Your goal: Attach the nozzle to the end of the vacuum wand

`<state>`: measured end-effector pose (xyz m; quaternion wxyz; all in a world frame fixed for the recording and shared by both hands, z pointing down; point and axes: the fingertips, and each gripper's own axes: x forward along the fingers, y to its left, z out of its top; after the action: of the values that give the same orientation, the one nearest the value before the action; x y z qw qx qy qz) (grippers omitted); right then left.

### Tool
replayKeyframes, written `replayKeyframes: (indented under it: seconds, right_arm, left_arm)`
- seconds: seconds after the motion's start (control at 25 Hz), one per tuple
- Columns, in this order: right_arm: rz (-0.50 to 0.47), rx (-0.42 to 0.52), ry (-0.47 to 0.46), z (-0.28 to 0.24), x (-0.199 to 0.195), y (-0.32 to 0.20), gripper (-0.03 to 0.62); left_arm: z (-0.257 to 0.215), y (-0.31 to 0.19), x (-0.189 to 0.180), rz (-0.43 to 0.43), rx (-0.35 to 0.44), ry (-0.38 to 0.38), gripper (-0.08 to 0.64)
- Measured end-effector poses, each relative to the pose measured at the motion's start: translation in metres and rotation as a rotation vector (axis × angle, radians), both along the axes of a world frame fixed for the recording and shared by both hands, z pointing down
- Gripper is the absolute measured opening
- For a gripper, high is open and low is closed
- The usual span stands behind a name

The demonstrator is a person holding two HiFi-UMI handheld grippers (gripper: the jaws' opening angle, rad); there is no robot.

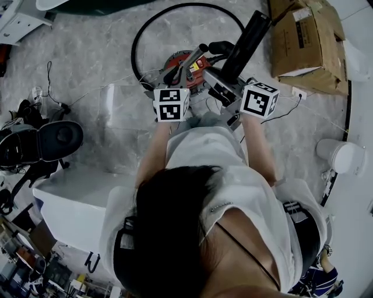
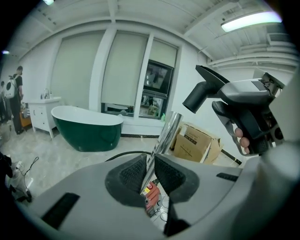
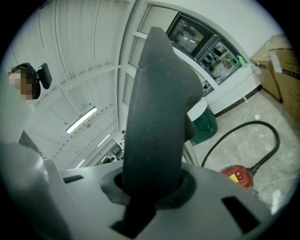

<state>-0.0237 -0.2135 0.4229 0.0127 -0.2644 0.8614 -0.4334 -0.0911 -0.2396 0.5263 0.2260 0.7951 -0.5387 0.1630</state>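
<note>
My left gripper (image 2: 149,174) is shut on the chrome vacuum wand (image 2: 163,137), which runs up between its pads. In the head view the wand (image 1: 194,59) slants above the red vacuum body (image 1: 182,61), with the left gripper (image 1: 178,74) low on it. My right gripper (image 3: 152,187) is shut on the black nozzle (image 3: 157,105), which stands up out of its jaws. Seen from the left gripper, the nozzle (image 2: 208,86) hangs to the right of the wand's upper end, a small gap apart. In the head view the nozzle (image 1: 246,42) points away from the right gripper (image 1: 226,82).
A black hose (image 1: 175,10) loops on the marble floor behind the vacuum. Cardboard boxes (image 1: 306,42) stand at the far right, a white bin (image 1: 341,156) to the right, a black chair (image 1: 49,139) to the left. A green bathtub (image 2: 84,127) stands by the far windows.
</note>
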Motion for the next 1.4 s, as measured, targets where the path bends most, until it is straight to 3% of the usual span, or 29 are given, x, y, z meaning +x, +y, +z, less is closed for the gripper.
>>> replayKeyframes:
  seconds: [0.16,0.52,0.92,1.08,1.2,1.4]
  right_arm:
    - [-0.011,-0.002,0.010,0.001,0.000,-0.002,0.074]
    - [-0.066,0.001,0.002,-0.007,-0.004,-0.005,0.074]
    - [-0.113,-0.048,-0.046,-0.013,0.005,-0.015,0.074]
    - [-0.133,-0.073,-0.150,-0.020,0.012,-0.018,0.074]
    - [-0.123,-0.100,-0.166,-0.019,0.018,-0.024,0.074]
    - [-0.142,-0.113,-0.172,-0.016,0.016,-0.029,0.074]
  left_arm:
    - [0.004,-0.004,0.009,0.077,-0.003,-0.019,0.124]
    - [0.028,-0.017,0.022,0.217,-0.004,-0.147,0.238]
    - [0.054,-0.036,0.037,0.264,-0.043,-0.186,0.250]
    - [0.061,-0.041,0.042,0.277,-0.028,-0.225,0.250]
    - [0.069,-0.044,0.047,0.299,-0.025,-0.275,0.250]
    - [0.069,-0.049,0.041,0.250,-0.016,-0.233,0.250]
